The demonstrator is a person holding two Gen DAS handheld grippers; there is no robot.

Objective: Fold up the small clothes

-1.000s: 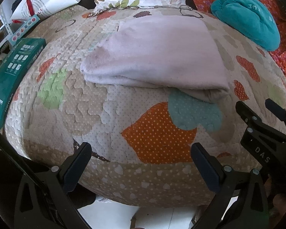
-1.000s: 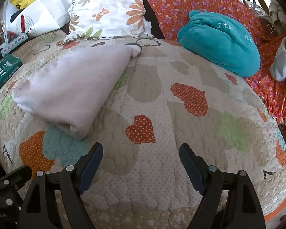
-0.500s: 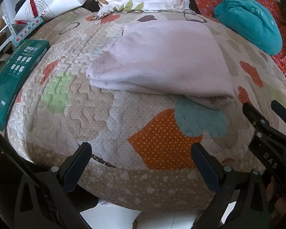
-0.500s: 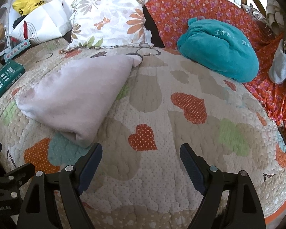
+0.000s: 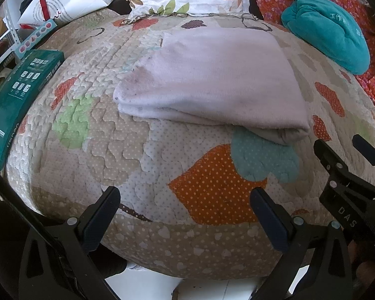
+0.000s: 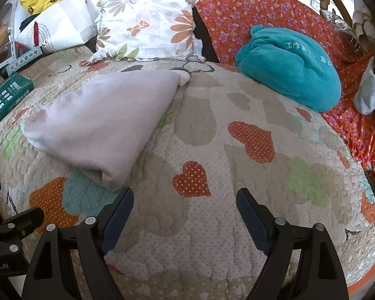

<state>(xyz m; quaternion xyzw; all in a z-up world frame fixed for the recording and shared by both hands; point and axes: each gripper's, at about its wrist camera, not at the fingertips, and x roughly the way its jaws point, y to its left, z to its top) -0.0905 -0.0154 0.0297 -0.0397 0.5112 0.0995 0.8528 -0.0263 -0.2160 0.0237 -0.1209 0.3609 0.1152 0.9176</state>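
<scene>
Ahead of the left gripper (image 5: 185, 215), whose fingers stand wide apart holding nothing, a folded pale pink cloth (image 5: 212, 82) lies flat on the heart-patterned quilt (image 5: 162, 155). The right gripper (image 5: 355, 175) sits just to its right, a green box (image 5: 17, 95) far left, and a teal bundle (image 5: 327, 30) ahead to the right.

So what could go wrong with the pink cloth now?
1. The folded pink cloth has loose layers at its near right corner; a grab there might catch only one layer and undo the fold.
2. Both grippers, left and right, are open and close together, so they might bump.
3. The quilt is soft and puffy, so a finger could pinch it along with the cloth.
</scene>
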